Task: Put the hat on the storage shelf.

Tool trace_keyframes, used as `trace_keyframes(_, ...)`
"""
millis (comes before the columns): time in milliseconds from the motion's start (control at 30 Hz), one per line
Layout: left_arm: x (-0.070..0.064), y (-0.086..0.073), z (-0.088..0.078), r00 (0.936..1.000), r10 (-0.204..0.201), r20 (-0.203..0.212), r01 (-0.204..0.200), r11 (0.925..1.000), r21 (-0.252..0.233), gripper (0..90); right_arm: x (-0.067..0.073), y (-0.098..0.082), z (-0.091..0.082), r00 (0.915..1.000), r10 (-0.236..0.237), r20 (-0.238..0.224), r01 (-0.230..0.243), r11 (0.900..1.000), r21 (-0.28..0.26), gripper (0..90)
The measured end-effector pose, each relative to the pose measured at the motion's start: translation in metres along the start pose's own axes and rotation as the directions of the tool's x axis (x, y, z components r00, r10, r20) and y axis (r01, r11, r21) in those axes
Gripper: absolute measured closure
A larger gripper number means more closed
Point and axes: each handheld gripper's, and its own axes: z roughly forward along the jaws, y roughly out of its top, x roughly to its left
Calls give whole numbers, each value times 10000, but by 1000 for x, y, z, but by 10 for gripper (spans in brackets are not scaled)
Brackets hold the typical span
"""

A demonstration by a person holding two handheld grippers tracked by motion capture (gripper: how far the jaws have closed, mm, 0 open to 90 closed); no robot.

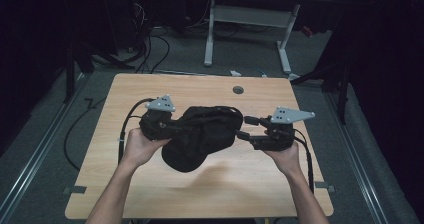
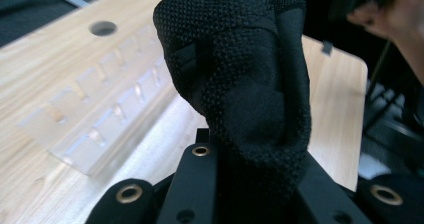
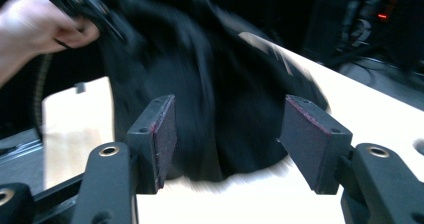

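Black fabric bundle (image 1: 202, 134) hides the left tongs (image 2: 250, 169) clenching it; right tongs (image 3: 227, 139) gape, blurred.

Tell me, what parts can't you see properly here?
- High view: left tool's jaws, buried under the black knitted cloth bundle.
- Left gripper view: whatever the bundle really is; it's cut off by the top edge.
- Right gripper view: the cloth's weave, smeared by blur between the open right tool.
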Motion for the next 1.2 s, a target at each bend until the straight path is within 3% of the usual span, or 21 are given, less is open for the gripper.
trace_keyframes(67, 2, 2, -3, 9999, -76, -141, 72, 9996, -265, 855, -2, -13, -2, 9993, 279, 244, -282, 9995, 108, 390)
trace_keyframes(100, 3, 4, -4, 9996, -194, -205, 186, 9990, -403, 855, -4, -29, 0, 9969, 568, 536, -583, 9979, 266, 384)
trace_keyframes(133, 4, 4, -4, 9994, -253, -254, 239, 9984, -517, 855, -4, -29, 0, 9969, 568, 536, -583, 9979, 266, 384)
trace_keyframes(267, 7, 8, -6, 9977, -483, -481, 436, 9945, -957, 855, -7, -61, 8, 9864, 1068, 1251, -1144, 9919, 547, 384)
trace_keyframes(400, 9, 10, -8, 9964, -634, -570, 554, 9896, -1326, 854, -13, -92, 18, 9689, 1577, 1907, -1753, 9813, 794, 386)
trace_keyframes(500, 11, 13, -10, 9951, -768, -622, 650, 9826, -1742, 854, -19, -113, 24, 9497, 1824, 2544, -2145, 9711, 1046, 387)
trace_keyframes(600, 13, 16, -12, 9928, -931, -749, 749, 9735, -2163, 854, -23, -127, 28, 9298, 1926, 3135, -2412, 9625, 1240, 386)
trace_keyframes(633, 14, 17, -13, 9920, -1001, -765, 800, 9697, -2310, 854, -25, -135, 30, 9159, 1923, 3522, -2524, 9584, 1331, 386)
trace_keyframes(667, 15, 19, -13, 9913, -1050, -797, 828, 9664, -2434, 854, -25, -135, 30, 9159, 1923, 3522, -2524, 9584, 1331, 386)
trace_keyframes(867, 20, 26, -16, 9851, -1436, -943, 1064, 9411, -3210, 854, -30, -149, 35, 8799, 1842, 4380, -2785, 9468, 1613, 382)
trace_keyframes(1000, 23, 33, -15, 9821, -1511, -1125, 1016, 9277, -3594, 854, -31, -148, 36, 8675, 1701, 4674, -2737, 9479, 1631, 379)
trace_keyframes(1033, 24, 35, -15, 9808, -1570, -1157, 1030, 9208, -3763, 854, -32, -148, 36, 8683, 1513, 4724, -2646, 9468, 1831, 375)
trace_keyframes(1067, 24, 36, -15, 9807, -1561, -1180, 1002, 9185, -3824, 854, -32, -148, 39, 8617, 1435, 4867, -2759, 9375, 2121, 362)
trace_keyframes(1133, 25, 40, -14, 9792, -1593, -1256, 953, 9077, -4087, 854, -32, -148, 44, 8600, 1312, 4932, -2925, 9186, 2657, 331)
trace_keyframes(1200, 25, 45, -12, 9787, -1562, -1333, 845, 8979, -4320, 854, -30, -148, 45, 8643, 1092, 4910, -2715, 9231, 2725, 340)
